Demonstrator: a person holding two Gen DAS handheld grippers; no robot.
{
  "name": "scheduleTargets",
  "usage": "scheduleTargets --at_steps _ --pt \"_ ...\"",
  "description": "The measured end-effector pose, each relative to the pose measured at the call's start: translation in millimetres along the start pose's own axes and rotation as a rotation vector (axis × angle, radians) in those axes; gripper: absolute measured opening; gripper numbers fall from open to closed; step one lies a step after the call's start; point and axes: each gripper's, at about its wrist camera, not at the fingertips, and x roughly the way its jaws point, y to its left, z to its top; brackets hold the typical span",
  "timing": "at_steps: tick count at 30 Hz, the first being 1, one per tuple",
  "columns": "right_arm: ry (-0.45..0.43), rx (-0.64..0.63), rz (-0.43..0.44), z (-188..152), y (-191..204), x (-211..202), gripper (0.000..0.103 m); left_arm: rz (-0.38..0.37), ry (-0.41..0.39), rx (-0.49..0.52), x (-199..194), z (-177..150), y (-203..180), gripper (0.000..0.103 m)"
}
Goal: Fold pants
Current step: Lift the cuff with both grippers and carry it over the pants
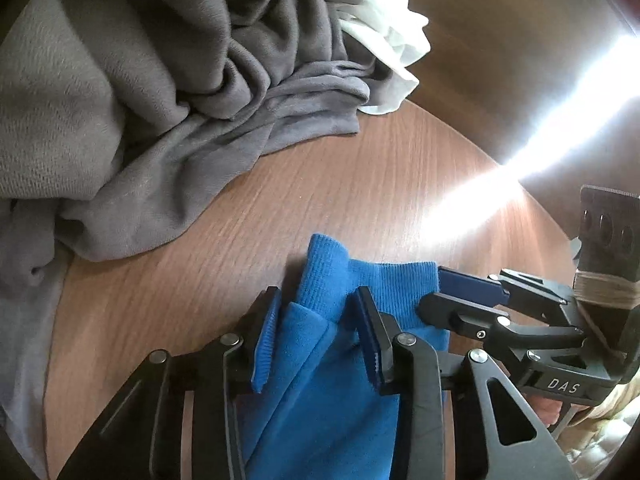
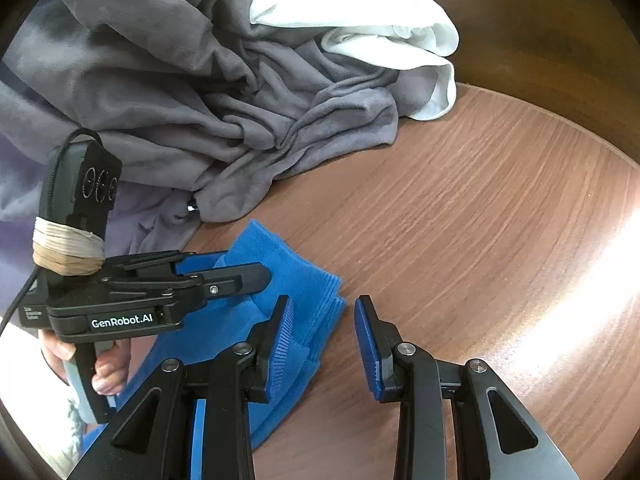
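The blue pants (image 1: 332, 360) lie on the brown wooden table (image 1: 340, 200). Their ribbed cuff end (image 1: 344, 276) sits right at the tips of the fingers of both grippers.

In the left wrist view, the left gripper (image 1: 320, 332) has its fingers set apart, with the blue cloth bunched up between them. The left finger pad (image 1: 266, 344) is on one side of a fold and the other pad is on the far side. The cloth fills the gap, but the pads do not look pressed tight on it. To the right of these fingers, the right gripper (image 1: 472, 292) comes in from the side, and its tip touches the edge of the ribbed cuff.

In the right wrist view, the right gripper (image 2: 324, 332) has its fingers spread wide. The left finger (image 2: 280, 340) rests over the edge of the pants (image 2: 280, 292). The gap between the fingers shows mostly bare table (image 2: 480, 220). To the left of these fingers, the left gripper (image 2: 240, 276) lies low over the blue cloth, and a hand (image 2: 108, 364) holds its handle.

Far past the fingers, a big pile of gray cloth (image 1: 140, 100) is heaped on the table. A white cloth (image 2: 380, 32) lies on the far right side of that pile.
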Motion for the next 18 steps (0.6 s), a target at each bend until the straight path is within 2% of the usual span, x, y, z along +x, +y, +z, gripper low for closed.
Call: scheduleTargets --at_steps 4,8,13,18 --pt "-0.008 -0.012 0.015 0 1 4 0.031 0.034 -0.017 0.03 0 -2 -9 0.032" --pt "0.006 0.001 0.047 2 -4 7 0.016 0.088 -0.028 0.086 -5 -1 -21 0.021" --pt "-0.049 -0.054 0.046 5 3 -14 0.014 0.11 -0.072 0.17 -26 0 -40 0.02" --pt "-0.127 -0.105 0.056 7 19 -50 0.013 0.079 -0.167 0.186 -67 -7 -49 0.02"
